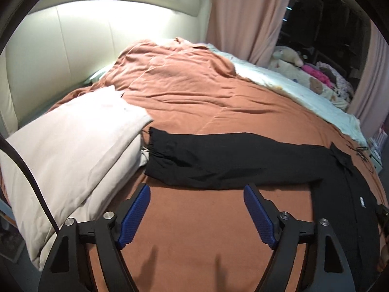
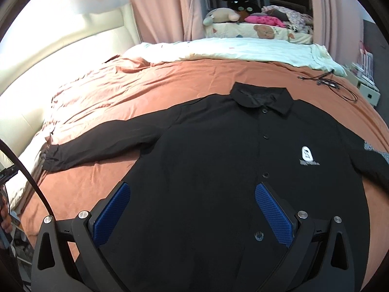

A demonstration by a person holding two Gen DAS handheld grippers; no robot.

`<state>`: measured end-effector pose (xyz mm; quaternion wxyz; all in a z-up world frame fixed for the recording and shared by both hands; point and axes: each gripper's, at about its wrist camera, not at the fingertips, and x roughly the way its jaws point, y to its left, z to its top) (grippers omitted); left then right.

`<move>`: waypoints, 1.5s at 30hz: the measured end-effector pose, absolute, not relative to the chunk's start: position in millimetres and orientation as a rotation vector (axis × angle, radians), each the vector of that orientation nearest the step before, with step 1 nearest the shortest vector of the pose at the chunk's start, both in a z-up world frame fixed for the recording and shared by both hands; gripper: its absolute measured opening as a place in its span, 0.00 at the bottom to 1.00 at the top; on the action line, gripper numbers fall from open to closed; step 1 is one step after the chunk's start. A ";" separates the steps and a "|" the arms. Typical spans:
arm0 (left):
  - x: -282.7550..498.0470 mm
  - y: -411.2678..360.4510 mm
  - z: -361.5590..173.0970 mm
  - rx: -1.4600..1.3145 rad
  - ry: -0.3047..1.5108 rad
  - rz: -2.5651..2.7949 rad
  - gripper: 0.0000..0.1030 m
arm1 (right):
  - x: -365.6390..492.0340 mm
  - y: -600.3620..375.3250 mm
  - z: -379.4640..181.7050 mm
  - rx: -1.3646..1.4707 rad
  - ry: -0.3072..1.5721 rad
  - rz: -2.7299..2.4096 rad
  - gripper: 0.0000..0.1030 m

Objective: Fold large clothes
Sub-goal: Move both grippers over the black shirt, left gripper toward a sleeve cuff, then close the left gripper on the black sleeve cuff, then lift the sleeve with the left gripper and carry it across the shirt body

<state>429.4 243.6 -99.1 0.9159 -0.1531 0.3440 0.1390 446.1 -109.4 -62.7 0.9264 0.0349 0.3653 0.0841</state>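
Bed (image 1: pixel 206 112): wide, covered by a rust-orange duvet (image 2: pixel 170 77), rumpled toward the padded cream headboard (image 1: pixel 73 48) and smoother at the near edge.

White quilt (image 2: pixel 243 48): a pale strip running along the far edge of the bed, below pink curtains (image 2: pixel 160 7).

Black jacket (image 2: pixel 218 158): spread flat, front side up, on the near half of the bed, collar (image 2: pixel 262 99) pointing at the far edge, buttons closed down the middle, a small white logo (image 2: pixel 306 153) on the chest. One sleeve (image 1: pixel 218 160) lies straight out across the duvet toward the headboard end, its cuff just beside the pillows; the other runs off toward the foot end (only partly in the right wrist view).

Pillows (image 1: pixel 73 150): two pale beige ones stacked at the near headboard corner.

Soft toys (image 2: pixel 223 14): heaped on a ledge beyond the far edge.

Black cable (image 2: pixel 328 81): tangled on the duvet near the far foot corner.

Left hand-held gripper (image 1: pixel 197 192): blue pads (image 1: pixel 136 216) spread wide, holding nothing, above bare duvet just short of the outstretched sleeve.

Right hand-held gripper (image 2: pixel 192 192): likewise released, over the jacket's lower front; contact with the cloth cannot be told.
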 end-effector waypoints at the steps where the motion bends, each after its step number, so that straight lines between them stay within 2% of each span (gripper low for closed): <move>1: 433.9 249.0 -103.4 -0.318 0.714 0.294 0.75 | 453.0 -108.7 -64.4 0.066 0.757 0.177 0.98; 6: 464.5 274.2 -130.0 -0.322 0.759 0.344 0.75 | 486.7 -102.8 -70.3 0.059 0.801 0.172 0.94; 8: 476.7 282.6 -140.1 -0.317 0.778 0.372 0.73 | 502.9 -98.8 -71.9 0.069 0.819 0.175 0.82; 11: 491.6 291.8 -152.4 -0.309 0.802 0.416 0.68 | 523.1 -94.7 -74.0 0.087 0.840 0.186 0.80; 14: 506.1 300.9 -168.3 -0.324 0.852 0.421 0.57 | 543.2 -92.3 -75.0 0.120 0.856 0.190 0.77; 15: 510.0 302.5 -173.5 -0.317 0.872 0.437 0.45 | 549.5 -92.5 -75.9 0.144 0.866 0.194 0.76; 16: 511.2 303.3 -176.6 -0.302 0.883 0.464 0.26 | 559.4 -91.7 -77.6 0.168 0.882 0.190 0.72; 18: 510.1 306.9 -176.5 -0.299 0.878 0.486 0.14 | 577.5 -88.1 -82.1 0.189 0.904 0.184 0.68; 20: 505.1 306.5 -165.9 -0.302 0.845 0.465 0.07 | 595.0 -82.6 -89.2 0.209 0.927 0.186 0.54; 22: 500.6 304.3 -152.2 -0.286 0.809 0.453 0.04 | 613.9 -75.4 -96.8 0.224 0.951 0.201 0.44; 24: 494.9 302.1 -131.9 -0.283 0.769 0.427 0.04 | 630.9 -64.2 -105.4 0.231 0.972 0.221 0.40; 33: 491.2 278.5 -38.5 -0.247 0.631 0.333 0.03 | 692.9 -29.6 -166.4 0.243 1.096 0.239 0.40; 37: 495.0 259.1 0.8 -0.212 0.578 0.282 0.03 | 696.7 -29.1 -161.8 0.195 1.092 0.265 0.40; 43: 509.9 219.5 52.5 -0.160 0.511 0.206 0.02 | 674.4 -65.6 -136.0 0.271 1.046 0.289 0.40; 45: 515.8 198.7 73.9 -0.138 0.479 0.164 0.02 | 661.4 -74.8 -125.5 0.281 1.021 0.283 0.49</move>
